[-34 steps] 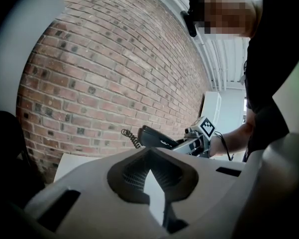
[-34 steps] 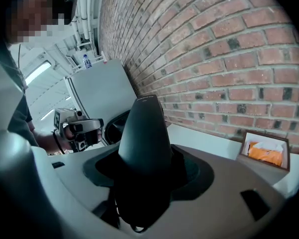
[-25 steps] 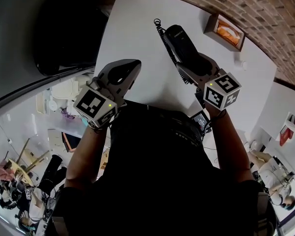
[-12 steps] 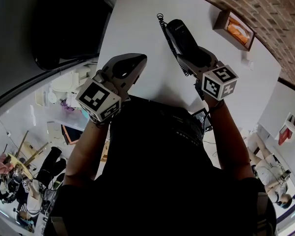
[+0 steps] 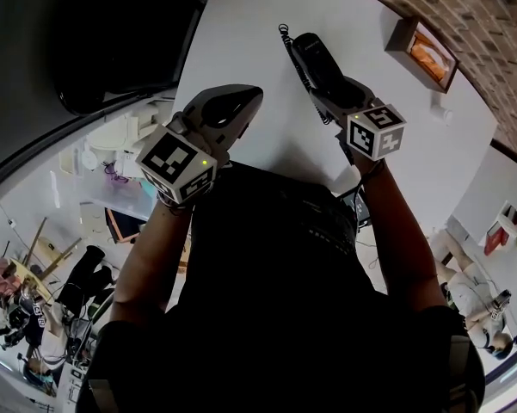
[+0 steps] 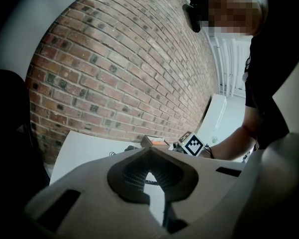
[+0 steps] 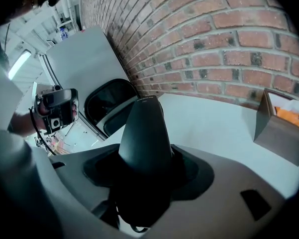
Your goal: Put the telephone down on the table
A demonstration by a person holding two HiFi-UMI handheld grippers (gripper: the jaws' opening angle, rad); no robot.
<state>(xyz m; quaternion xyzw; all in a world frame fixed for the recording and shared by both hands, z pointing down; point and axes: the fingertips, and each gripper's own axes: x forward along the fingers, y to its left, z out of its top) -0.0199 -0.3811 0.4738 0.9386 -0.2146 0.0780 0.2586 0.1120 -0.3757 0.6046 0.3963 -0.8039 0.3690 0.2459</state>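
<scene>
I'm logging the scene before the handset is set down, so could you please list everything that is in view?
telephone handset: one, black, in the right gripper's jaws, over the table
coiled cord: one, black, runs along the handset's left side
table: one, white, in front of the person
box: one, brown with orange contents, on the table's far right by the wall
brick wall: one, red-brown, behind the table
chair: one, black, off the table's left edge
left gripper: one, grey with a marker cube, jaws together, empty, at the table's near edge
right gripper: one, grey with a marker cube, shut on the handset
</scene>
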